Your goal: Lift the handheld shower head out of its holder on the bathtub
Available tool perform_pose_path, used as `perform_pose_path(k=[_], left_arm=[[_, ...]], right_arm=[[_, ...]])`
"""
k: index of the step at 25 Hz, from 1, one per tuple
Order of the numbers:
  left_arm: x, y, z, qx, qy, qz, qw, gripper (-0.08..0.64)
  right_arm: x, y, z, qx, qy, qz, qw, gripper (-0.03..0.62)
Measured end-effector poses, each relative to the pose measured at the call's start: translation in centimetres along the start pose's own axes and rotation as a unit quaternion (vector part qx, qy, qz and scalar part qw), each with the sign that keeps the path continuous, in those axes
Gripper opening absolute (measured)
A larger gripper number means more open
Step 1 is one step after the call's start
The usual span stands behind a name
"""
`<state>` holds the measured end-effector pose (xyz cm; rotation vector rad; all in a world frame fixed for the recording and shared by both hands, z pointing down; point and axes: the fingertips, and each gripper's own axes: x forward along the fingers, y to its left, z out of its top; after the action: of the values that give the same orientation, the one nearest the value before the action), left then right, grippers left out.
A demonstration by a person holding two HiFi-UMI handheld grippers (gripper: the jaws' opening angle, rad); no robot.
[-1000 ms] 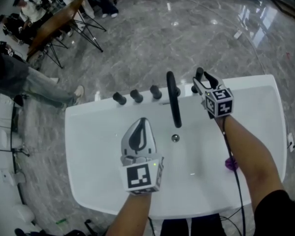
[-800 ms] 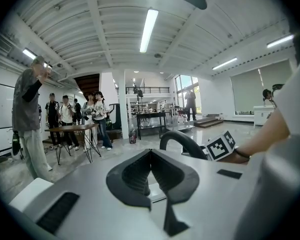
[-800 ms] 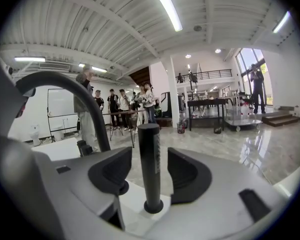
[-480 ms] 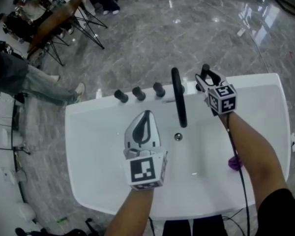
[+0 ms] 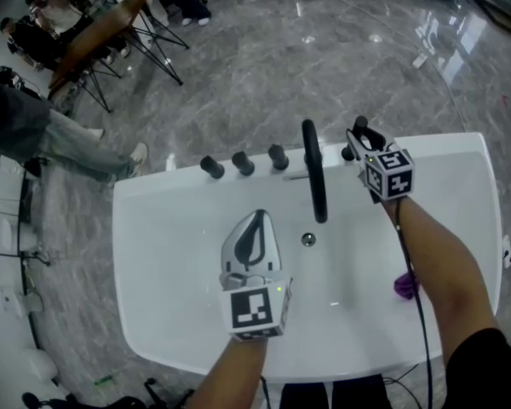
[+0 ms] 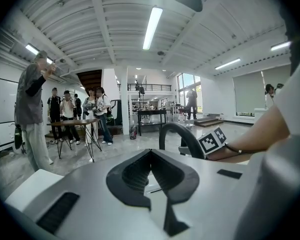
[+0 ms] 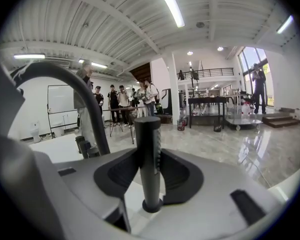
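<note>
The handheld shower head (image 7: 147, 159) is a slim black stick that stands upright in its holder on the far rim of the white bathtub (image 5: 153, 228). My right gripper (image 7: 147, 151) has it between its jaws, which are closing, and both pads meet its sides. In the head view the right gripper (image 5: 358, 131) sits at the rim, just right of the black arched faucet (image 5: 313, 177). The left gripper (image 5: 256, 217) hovers over the middle of the tub, shut with its tips together and nothing in it; its own view shows the left gripper (image 6: 150, 153) pointing at the faucet (image 6: 182, 134).
Three black knobs (image 5: 243, 163) line the rim left of the faucet. A drain (image 5: 307, 239) lies below the spout. A purple thing (image 5: 404, 285) shows under my right forearm. People and a folding table (image 5: 94, 37) stand on the marble floor at the far left.
The right jaws have drawn in around the shower head. The left gripper has sunk a little toward the tub's near side.
</note>
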<state>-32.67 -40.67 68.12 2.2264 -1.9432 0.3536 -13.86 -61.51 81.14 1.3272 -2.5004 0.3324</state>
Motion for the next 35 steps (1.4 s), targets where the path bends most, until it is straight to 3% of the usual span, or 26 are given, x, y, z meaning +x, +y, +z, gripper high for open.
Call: perform_pose_path(k=[6, 13, 21, 28, 35], left_arm=[[-0.9, 1.2, 0.7, 0.008, -0.002, 0.008, 0.9999, 0.009], [-2.3, 2.0, 0.9, 0.006, -0.001, 0.019, 0.9998, 0.009], [-3.8, 3.0, 3.1, 0.01, -0.01, 0.027, 0.9995, 0.009], [-6.9, 3.7, 6.1, 0.012, -0.021, 0.038, 0.999, 0.009], [-10.8, 4.7, 7.6, 0.017, -0.006, 0.047, 0.9987, 0.009]], right_arm=[[-0.2, 0.0, 0.2, 0.001, 0.003, -0.003, 1.0, 0.144], [-0.6, 2.1, 5.8, -0.038, -0.041, 0.018, 0.998, 0.144], [-2.7, 0.6, 8.3, -0.012, -0.051, 0.003, 0.999, 0.144], [-6.1, 1.6, 10.9, 0.007, -0.066, 0.008, 0.998, 0.144], [-10.6, 3.1, 13.6, 0.016, -0.075, 0.012, 0.997, 0.144]])
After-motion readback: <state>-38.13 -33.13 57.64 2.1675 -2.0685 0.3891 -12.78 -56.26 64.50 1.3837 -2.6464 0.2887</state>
